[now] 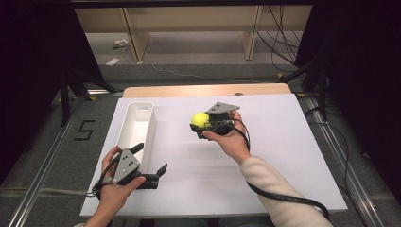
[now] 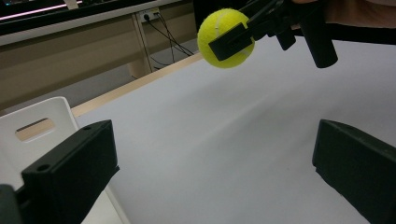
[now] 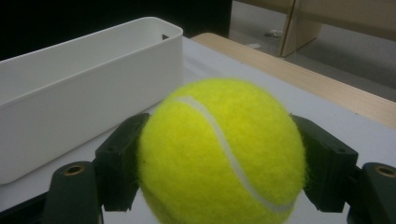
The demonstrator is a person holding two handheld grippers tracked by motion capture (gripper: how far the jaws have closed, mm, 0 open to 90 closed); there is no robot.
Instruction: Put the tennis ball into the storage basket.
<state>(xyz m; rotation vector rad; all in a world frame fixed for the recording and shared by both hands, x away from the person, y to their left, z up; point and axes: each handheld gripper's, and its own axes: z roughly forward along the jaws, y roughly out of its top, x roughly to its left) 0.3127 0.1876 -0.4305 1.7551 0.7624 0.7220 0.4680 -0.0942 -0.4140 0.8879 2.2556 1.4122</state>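
Observation:
A yellow tennis ball [image 1: 200, 119] is held above the white mat, with my right gripper [image 1: 199, 122] shut on it near the table's middle. In the right gripper view the ball [image 3: 222, 151] sits squeezed between both black jaws. The left gripper view shows the same ball [image 2: 225, 37] up high, clamped by the far gripper. My left gripper [image 1: 151, 158] stands open near the front left, its jaws wide apart with nothing between them, beside the near end of the long white bin [image 1: 138, 111].
The white bin [image 3: 88, 93] lies lengthwise at the mat's left and looks empty. A white mat [image 1: 265, 156] covers the wooden table [image 1: 203, 90]. Black cables trail from both grippers. Wooden shelving legs and dark stands are beyond the table.

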